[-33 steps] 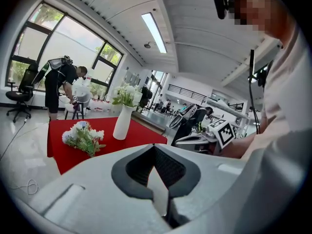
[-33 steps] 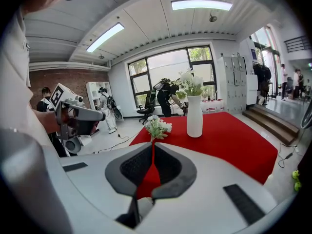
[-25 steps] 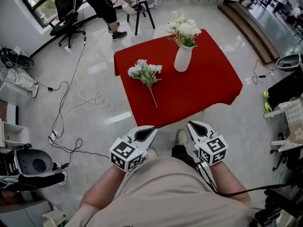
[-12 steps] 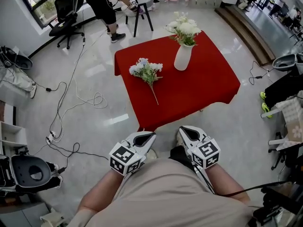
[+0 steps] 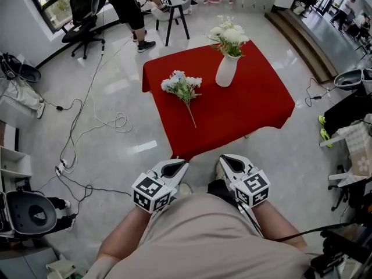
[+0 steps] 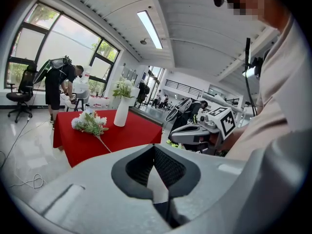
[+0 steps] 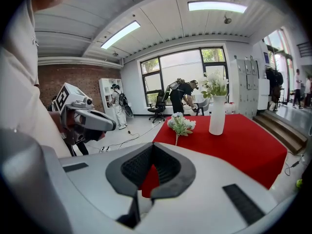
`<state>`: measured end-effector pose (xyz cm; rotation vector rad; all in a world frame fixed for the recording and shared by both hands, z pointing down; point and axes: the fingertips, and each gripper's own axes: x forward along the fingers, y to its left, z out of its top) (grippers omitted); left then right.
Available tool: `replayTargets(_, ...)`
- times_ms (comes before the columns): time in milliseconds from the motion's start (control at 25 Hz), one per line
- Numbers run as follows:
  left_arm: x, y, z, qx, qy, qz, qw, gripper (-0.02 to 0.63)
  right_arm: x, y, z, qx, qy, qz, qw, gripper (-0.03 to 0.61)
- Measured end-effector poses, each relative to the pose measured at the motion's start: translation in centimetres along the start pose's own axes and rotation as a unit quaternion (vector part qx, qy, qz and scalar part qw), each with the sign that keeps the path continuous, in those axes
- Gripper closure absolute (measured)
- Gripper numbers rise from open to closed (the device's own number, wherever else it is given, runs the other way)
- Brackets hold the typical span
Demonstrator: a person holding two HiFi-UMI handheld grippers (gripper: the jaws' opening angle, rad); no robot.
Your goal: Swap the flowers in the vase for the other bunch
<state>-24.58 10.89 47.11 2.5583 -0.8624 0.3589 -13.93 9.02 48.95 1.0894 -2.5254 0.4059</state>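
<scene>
A square table [image 5: 244, 106] under a red cloth stands on the pale glossy floor [image 5: 116, 86] and takes up the middle of the head view. Beyond the table's far left corner a person in black [image 5: 131, 4] bends over near a dark stool [image 5: 174, 7], and further left of the table sits a black office chair [image 5: 81, 19]. Loose cables [image 5: 87, 121] trail over the floor to the table's left. On the table, toward its far right part, a white vase [image 5: 226, 70] stands upright with a bunch of white flowers [image 5: 229, 35] in it. The other bunch [image 5: 182, 86], pale blue and white, lies flat on the cloth to the left of the vase and apart from it, its blooms toward the table's far side and its thin stem pointing toward the near edge. Off the table's near edge, close to the wearer's body and touching nothing on the table, are the left gripper [image 5: 180, 164] and the right gripper [image 5: 228, 161], side by side and both pointing at the table. Each has its jaws closed together with nothing between them.
</scene>
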Motion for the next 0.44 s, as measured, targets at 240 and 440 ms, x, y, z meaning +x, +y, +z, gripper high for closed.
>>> replayTargets(240, -0.09, 0.16, 0.05, -0.001, -0.005, 0.004, 1.0, 0.606, 0.09, 0.03, -0.05, -0.004, -0.001, 0.001, 1.0, 0.565)
replayTargets(440, -0.43, 0.65, 0.23, -0.012, -0.011, 0.014, 0.9998, 0.606, 0.37, 0.02, 0.32, -0.007, -0.001, 0.003, 1.0, 0.566)
